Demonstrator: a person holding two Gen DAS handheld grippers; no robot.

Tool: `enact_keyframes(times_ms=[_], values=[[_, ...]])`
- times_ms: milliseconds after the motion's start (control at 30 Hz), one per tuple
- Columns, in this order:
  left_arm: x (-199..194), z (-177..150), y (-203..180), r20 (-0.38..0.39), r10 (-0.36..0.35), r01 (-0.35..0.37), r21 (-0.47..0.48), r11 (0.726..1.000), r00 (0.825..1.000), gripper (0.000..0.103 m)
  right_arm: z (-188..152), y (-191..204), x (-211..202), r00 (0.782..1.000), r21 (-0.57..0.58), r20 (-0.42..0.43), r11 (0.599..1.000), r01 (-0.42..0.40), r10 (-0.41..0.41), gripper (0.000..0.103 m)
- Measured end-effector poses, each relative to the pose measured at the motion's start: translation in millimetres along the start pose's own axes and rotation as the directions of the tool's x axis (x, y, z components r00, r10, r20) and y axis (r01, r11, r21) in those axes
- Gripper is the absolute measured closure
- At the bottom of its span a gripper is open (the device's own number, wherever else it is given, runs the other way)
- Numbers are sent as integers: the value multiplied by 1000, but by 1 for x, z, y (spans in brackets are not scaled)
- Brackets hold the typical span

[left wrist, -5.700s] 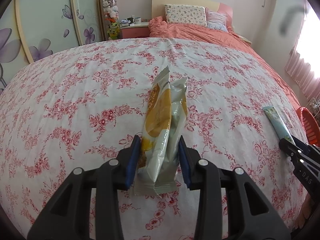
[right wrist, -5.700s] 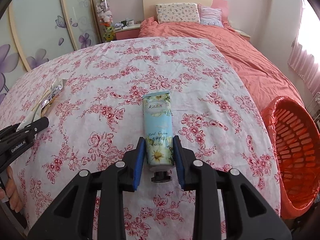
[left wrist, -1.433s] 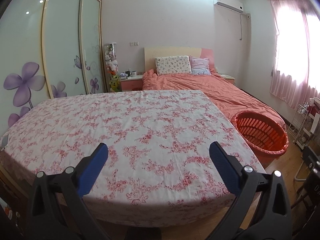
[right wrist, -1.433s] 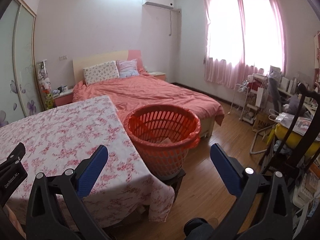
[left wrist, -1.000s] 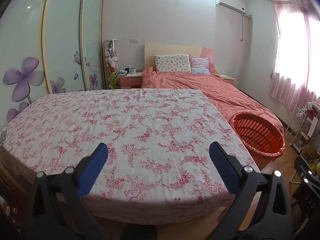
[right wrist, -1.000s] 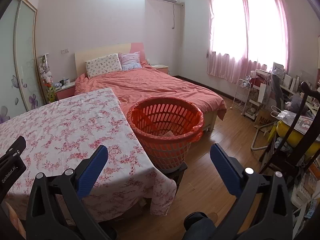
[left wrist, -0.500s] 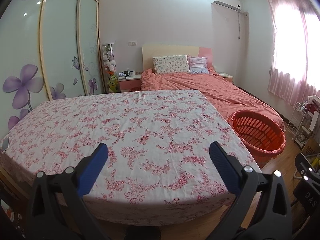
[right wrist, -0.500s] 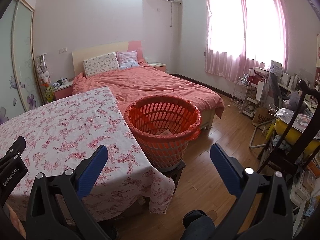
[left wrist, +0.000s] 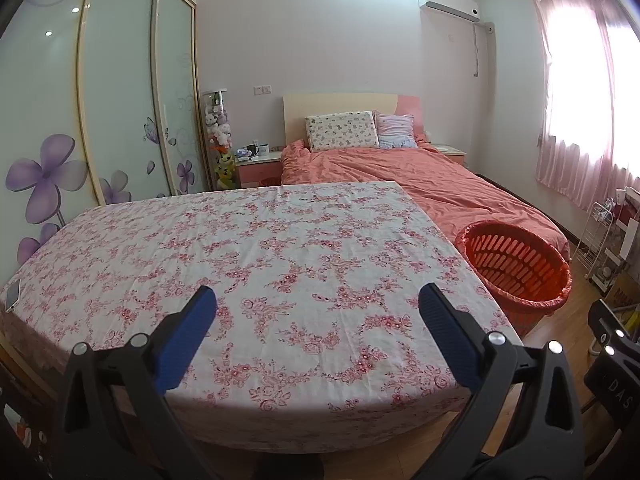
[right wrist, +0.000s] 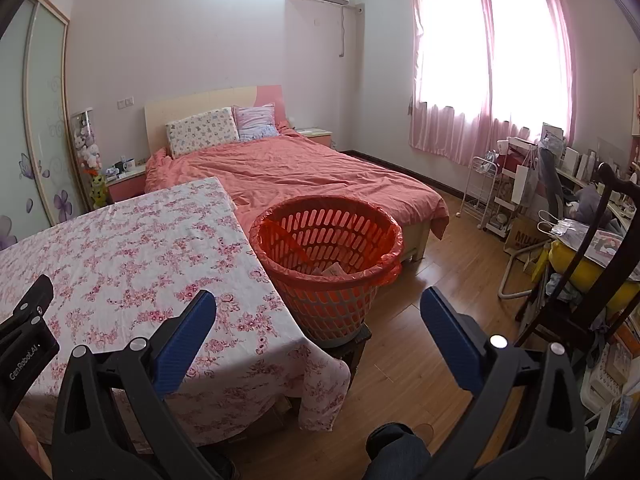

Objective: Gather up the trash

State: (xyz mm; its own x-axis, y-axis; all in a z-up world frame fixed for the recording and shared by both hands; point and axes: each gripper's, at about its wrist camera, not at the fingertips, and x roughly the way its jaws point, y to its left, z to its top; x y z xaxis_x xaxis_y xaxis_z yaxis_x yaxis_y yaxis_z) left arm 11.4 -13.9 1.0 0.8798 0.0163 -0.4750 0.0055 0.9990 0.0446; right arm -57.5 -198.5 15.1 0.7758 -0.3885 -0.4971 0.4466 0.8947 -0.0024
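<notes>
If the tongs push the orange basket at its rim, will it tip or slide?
The basket probably tips easily: it stands on a small stool narrower than itself. It looks light, slotted plastic with little inside. The liner over its rim may slip under the pads.

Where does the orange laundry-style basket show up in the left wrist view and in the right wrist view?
Left wrist: the orange basket sits at the right edge, past the table's right corner, in front of the bed.
Right wrist: the orange basket is near the centre, just right of the table edge, with some scraps inside.
Shared landmark: the floral tablecloth, its right edge beside the basket in both views.
</notes>
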Motion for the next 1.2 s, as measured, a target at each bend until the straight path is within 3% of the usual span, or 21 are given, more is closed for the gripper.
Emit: enact_keyframes(times_ms=[1200], values=[[-1,1,0,-2,-1,1,-3,1000,1000,4,4,4,-1,1000,-4,9,1000,-2,2,2]])
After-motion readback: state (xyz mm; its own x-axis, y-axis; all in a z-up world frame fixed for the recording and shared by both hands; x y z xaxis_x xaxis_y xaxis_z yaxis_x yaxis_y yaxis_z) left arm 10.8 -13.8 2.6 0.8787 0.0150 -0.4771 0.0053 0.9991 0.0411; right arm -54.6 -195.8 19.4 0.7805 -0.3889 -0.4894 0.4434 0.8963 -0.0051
